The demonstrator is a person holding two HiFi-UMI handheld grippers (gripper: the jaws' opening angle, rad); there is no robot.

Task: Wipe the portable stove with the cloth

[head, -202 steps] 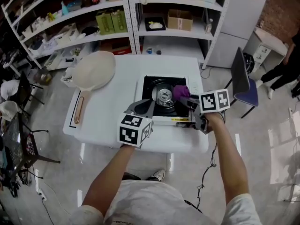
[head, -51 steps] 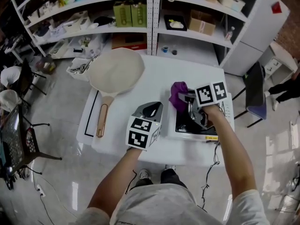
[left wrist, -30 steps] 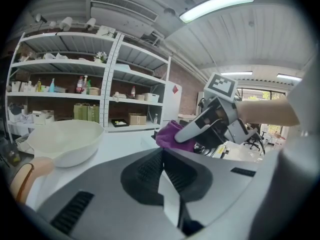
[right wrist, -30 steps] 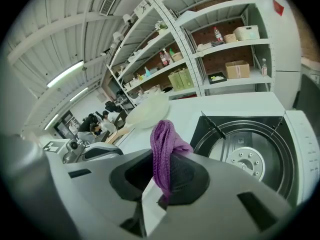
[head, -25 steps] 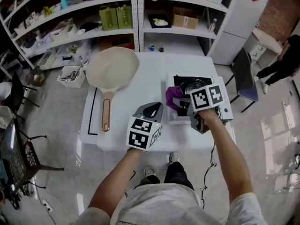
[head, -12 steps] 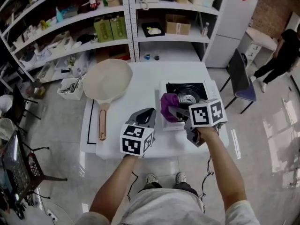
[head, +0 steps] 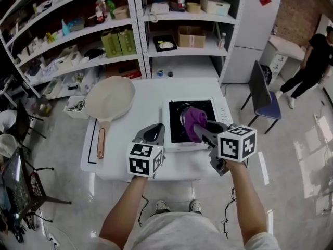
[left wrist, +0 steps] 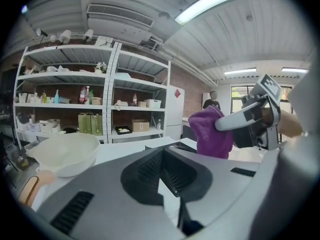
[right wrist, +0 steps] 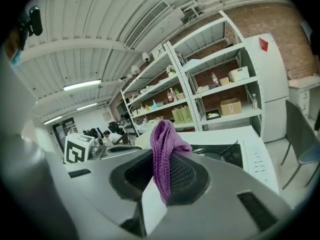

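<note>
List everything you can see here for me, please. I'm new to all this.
Table: one, white, centre of the room.
Portable stove: one, white with a black top, on the table's right half.
Cloth: one, purple, over the stove top.
Pan: one, cream with a coppery handle, on the table's left side.
Shelving: white racks, behind the table, full of boxes and bottles.
Tall cabinet: one, white, right of the shelving.
Chair: one, dark, right of the table.
Person: one, in black, far right.
Left claw: grey, shut and empty, at the table's near edge.
Right claw: grey, shut on the cloth.
</note>
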